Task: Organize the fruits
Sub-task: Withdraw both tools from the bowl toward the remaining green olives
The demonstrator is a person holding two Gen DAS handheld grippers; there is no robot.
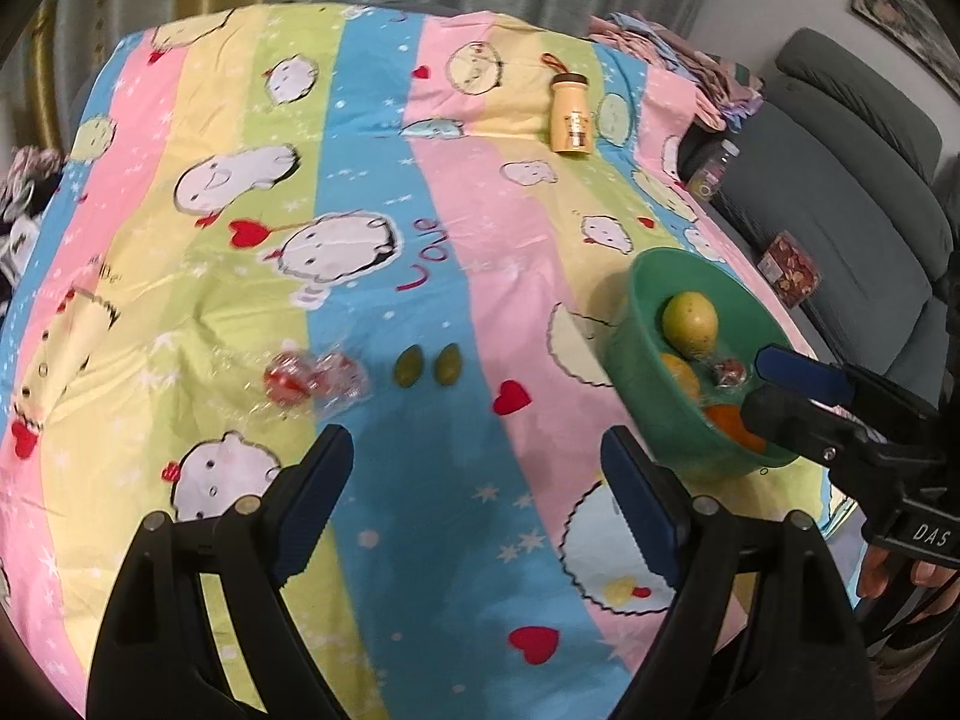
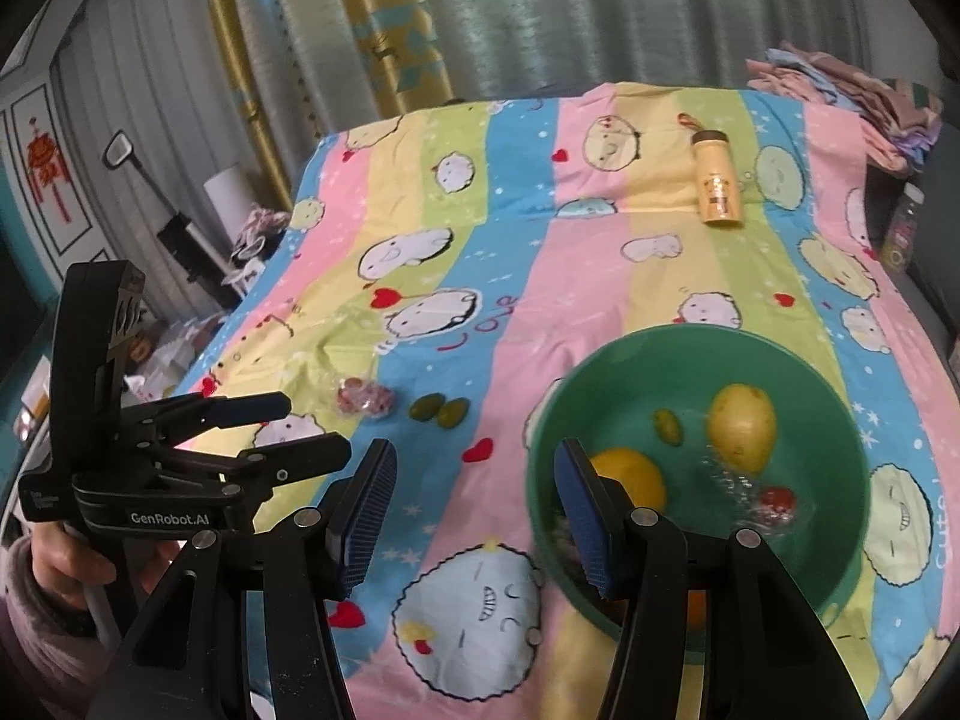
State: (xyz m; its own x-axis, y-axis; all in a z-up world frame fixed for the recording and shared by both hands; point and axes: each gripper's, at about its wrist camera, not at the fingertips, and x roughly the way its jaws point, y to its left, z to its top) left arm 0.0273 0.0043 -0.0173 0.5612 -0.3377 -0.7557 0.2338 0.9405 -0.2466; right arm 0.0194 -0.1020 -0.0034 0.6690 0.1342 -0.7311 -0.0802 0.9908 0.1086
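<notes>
Fruit was split between two spots: some sat in the green bowl (image 2: 828, 396) and some lay loose on the striped cartoon bedsheet (image 1: 372, 276). Out on the sheet there were two small green fruits (image 1: 427, 365) side by side, and just left of them a crinkly clear wrapper with red stuff inside (image 1: 315, 383), kinda blurry so I couldn't say what it was. The left gripper (image 1: 477, 507) hung over the sheet near those, jaws spread wide with nothing between them. The right gripper (image 2: 474, 513) was about half open and empty too, its right finger sitting over the near rim of the bowl. The right camera looked straight down into the bowl, so it showed a yellow-green round fruit (image 2: 741, 427), an orange one (image 2: 633, 477), a tiny green fruit (image 2: 668, 425) and a wrapped red thing (image 2: 774, 501). From the left camera the bowl was off to the right side and that tiny green one wasn't visible, but another orange fruit (image 1: 726, 420) showed deep in the bowl behind the right gripper's fingers. Both views caught a yellow bottle (image 1: 571, 114) lying far back on the sheet. Only the left view got the grey sofa (image 1: 840, 180), and only the right one showed the hand (image 2: 66, 564) holding the left gripper.
</notes>
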